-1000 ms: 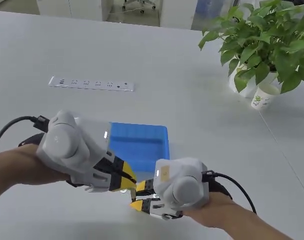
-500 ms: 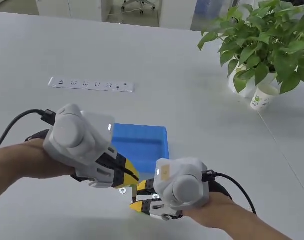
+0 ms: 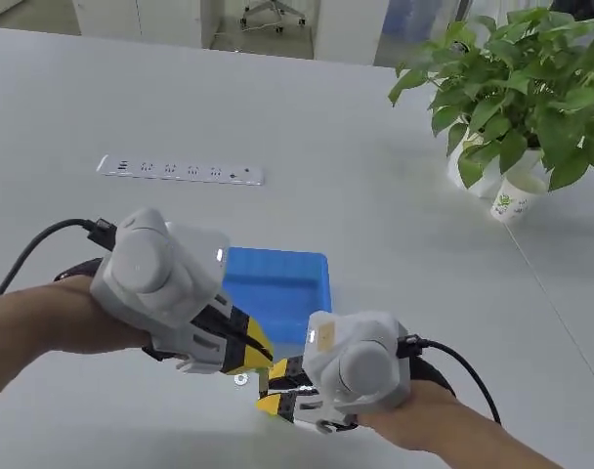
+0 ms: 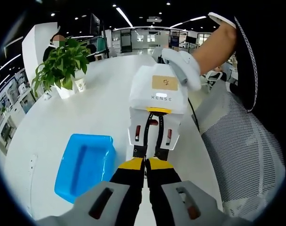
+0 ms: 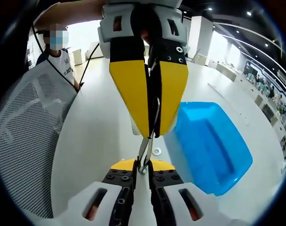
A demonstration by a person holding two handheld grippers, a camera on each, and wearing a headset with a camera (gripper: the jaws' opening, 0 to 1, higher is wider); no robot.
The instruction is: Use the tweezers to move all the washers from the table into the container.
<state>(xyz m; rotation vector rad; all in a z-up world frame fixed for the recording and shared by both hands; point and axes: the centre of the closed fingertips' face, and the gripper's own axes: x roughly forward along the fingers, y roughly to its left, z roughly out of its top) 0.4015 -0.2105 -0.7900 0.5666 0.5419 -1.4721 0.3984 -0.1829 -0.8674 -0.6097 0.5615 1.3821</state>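
Blue container [image 5: 213,141] looks empty, a washer [image 5: 156,151] lies beside it: nothing moved yet. Your left gripper [image 3: 260,350] clamps the tweezers [image 5: 146,148], nearly closed; what they hold, I cannot tell.

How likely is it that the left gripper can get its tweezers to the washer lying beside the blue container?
Probably yes. The left gripper holds the tweezers pointing down, and the washer lies bare beside their tips. The right gripper, close against those tips, may need to back off.

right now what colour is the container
The container is bright blue, clearest in the right gripper view.
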